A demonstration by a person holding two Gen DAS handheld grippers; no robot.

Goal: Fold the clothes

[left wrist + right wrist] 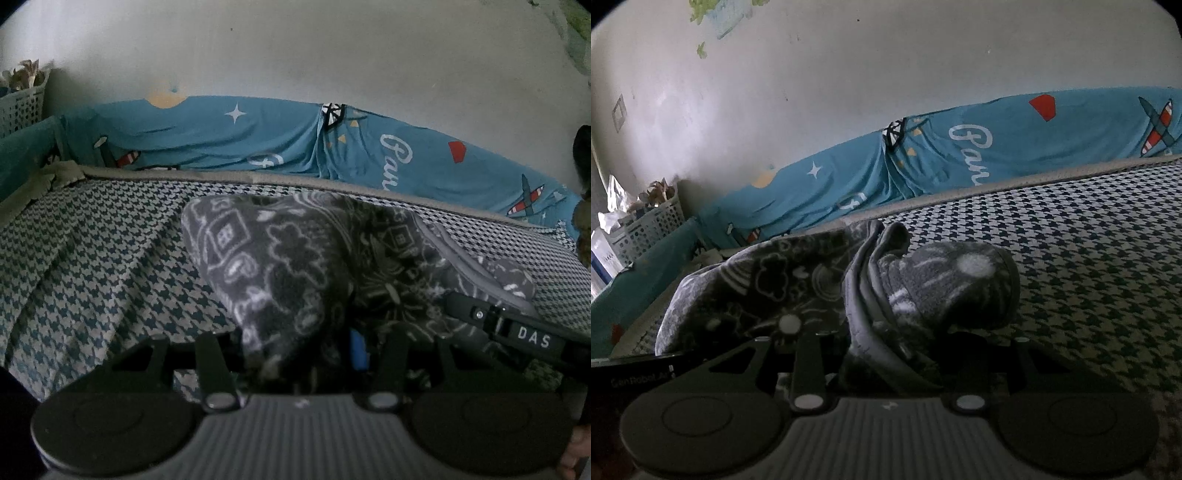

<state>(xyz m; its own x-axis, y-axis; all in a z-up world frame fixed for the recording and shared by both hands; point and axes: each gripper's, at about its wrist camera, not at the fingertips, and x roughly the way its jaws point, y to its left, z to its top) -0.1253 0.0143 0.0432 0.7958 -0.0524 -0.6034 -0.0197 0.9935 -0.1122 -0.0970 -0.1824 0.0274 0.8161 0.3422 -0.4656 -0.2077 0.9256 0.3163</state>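
**Grey fleece garment bunched between two grippers on the bed**

Readable writing first: "DAS" in white on the black bar of the right gripper, crossing the lower right of the left wrist view; faint "GenRobot.AI" lettering on the dark bar at the lower left of the right wrist view; white script starting "Pan" on the teal printed sheet, cut off by the bed edge in both views.

Task's thing: a dark grey fleece garment with white doodle print, heaped near the middle of the houndstooth bed cover, close to its grey piped far edge.

Left gripper: clamped on a hanging fold of the garment, fabric filling the gap between the fingers. Right gripper in its own view: closed on the garment's ribbed grey hem, cloth wedged between the fingers.

Only in the left wrist view: a blue patch low between the fingers, a fingertip at the bottom right corner. Only in the right wrist view: a wall switch plate, green wall stickers up top, bags beside the white lattice basket.
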